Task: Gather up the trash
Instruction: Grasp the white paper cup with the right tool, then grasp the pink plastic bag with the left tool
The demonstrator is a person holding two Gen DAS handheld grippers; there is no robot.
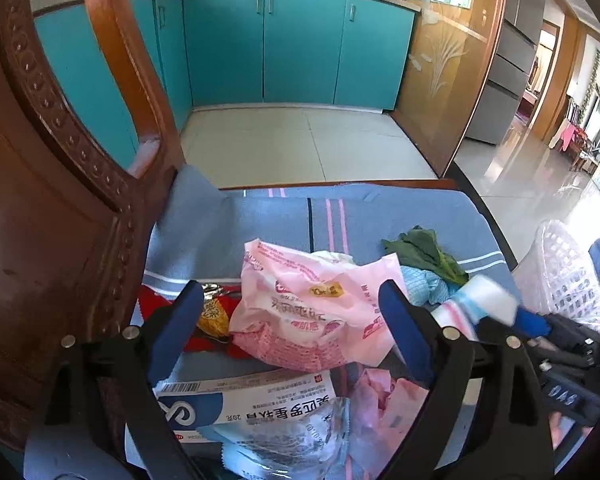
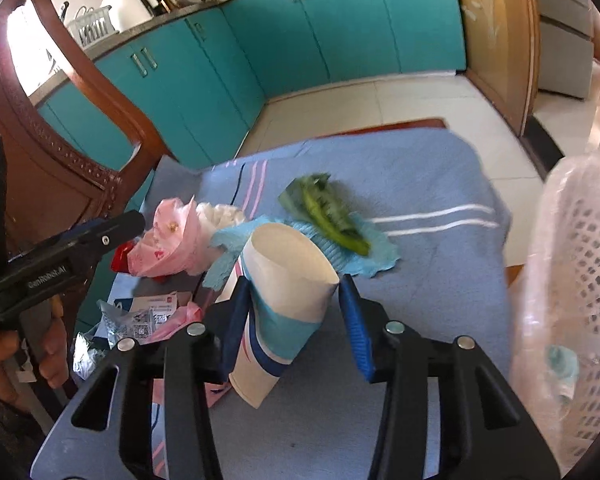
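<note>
Sitting between right jaws — paper cup [image 2: 290, 280]

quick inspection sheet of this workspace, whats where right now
surface: blue striped cloth over a wooden table.
job's things: white-and-blue paper cup, pink plastic bag, green leaf on blue paper towel, white medicine box.
clutter: crumpled clear wrappers.
grippers: left gripper open around the pink bag; right gripper with the cup between its fingers, left one touching.
cables: nothing seen.
surroundings: white mesh basket, carved wooden chair, teal cabinets.
</note>
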